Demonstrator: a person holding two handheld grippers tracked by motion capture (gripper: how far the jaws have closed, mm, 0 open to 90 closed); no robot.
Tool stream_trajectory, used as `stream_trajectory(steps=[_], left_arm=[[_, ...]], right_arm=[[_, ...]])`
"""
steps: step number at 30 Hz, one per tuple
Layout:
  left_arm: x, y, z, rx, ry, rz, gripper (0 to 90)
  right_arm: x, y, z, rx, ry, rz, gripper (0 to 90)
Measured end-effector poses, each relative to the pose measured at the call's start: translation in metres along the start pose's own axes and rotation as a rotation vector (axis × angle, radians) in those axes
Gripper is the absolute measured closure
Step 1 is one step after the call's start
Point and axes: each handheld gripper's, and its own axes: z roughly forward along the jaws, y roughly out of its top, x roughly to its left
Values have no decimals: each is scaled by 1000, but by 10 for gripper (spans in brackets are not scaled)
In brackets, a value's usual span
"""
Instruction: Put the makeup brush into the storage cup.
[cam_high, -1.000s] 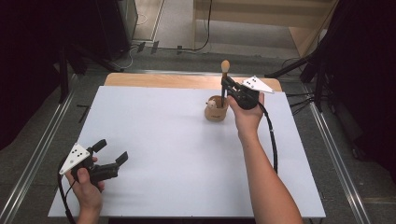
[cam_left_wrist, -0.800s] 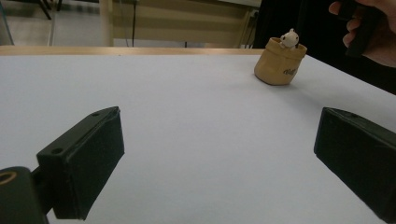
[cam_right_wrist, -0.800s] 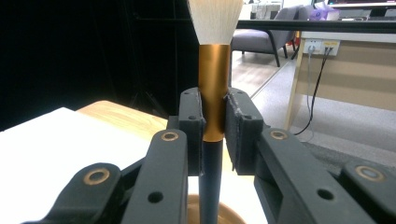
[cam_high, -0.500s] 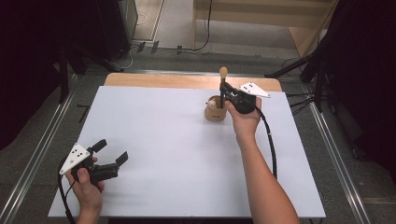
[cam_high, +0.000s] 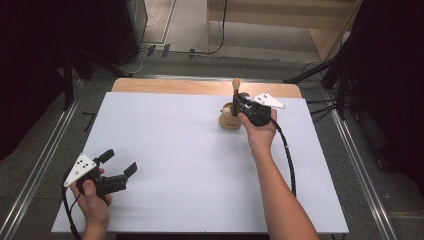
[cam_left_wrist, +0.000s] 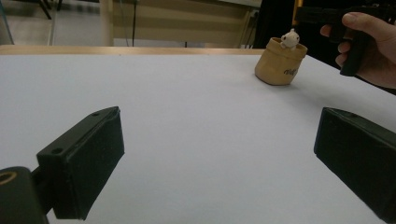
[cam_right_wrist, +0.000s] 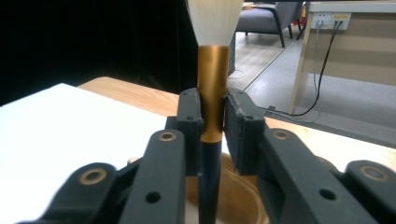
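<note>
Currently: my right claw (cam_right_wrist: 212, 126) clenches upright brush (cam_right_wrist: 213, 70) above far pouch (cam_left_wrist: 280, 63), insertion seemingly pending; left claw (cam_high: 118, 162) released, idle near-left.

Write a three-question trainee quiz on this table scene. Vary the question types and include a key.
1. True or false: the right hand-held gripper is shut on the brush.
2. The left hand-held gripper is: A) open and holding nothing B) shut on the pouch C) holding a cloth.
3. Fill in: a small white toy sits in the tan ____.

Key: 1 true; 2 A; 3 pouch.
</note>
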Motion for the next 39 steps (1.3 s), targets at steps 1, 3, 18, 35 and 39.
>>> stream_trajectory(steps=[1, 3, 18, 35, 39], left_arm=[[0, 0, 0, -1, 0, 0, 20], [0, 0, 0, 1, 1, 0, 20], [-2, 0, 2, 2, -1, 6, 20], [-3, 0, 2, 12, 3, 22, 20], [-4, 0, 3, 16, 6, 25, 20]], right_arm=[[0, 0, -1, 1, -15, 8, 687], [0, 1, -4, -1, -28, 24, 643], [0, 0, -40, 8, -20, 27, 232], [12, -8, -80, 37, -3, -39, 0], [12, -10, -89, 34, -10, -39, 0]])
